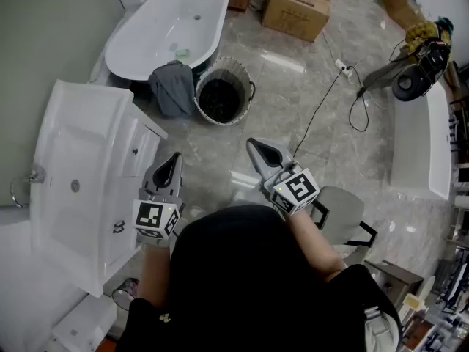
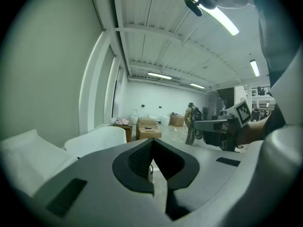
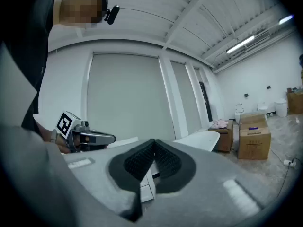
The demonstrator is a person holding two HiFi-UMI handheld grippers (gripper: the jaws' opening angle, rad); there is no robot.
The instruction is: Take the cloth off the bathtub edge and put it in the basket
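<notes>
I hold my left tongs (image 1: 173, 161) and my right tongs (image 1: 259, 147) in front of me, above the grey stone floor (image 1: 278, 86). Both are well apart from the cloth. The jaws of the left tongs are pressed together and nothing is between them. The jaws of the right tongs are together as well, and also empty.

The grey cloth (image 1: 173, 88) hangs over the edge of the white bathtub (image 1: 168, 28), at the end that is nearest to me. The round basket (image 1: 236, 66) stands on the floor just beside the cloth, on its right side, close against the bathtub. Inside the basket I see something dark, but I cannot tell what it is.

At my left is a white washbasin (image 1: 80, 145). Beyond the bathtub stand some cardboard boxes (image 1: 297, 6).
</notes>
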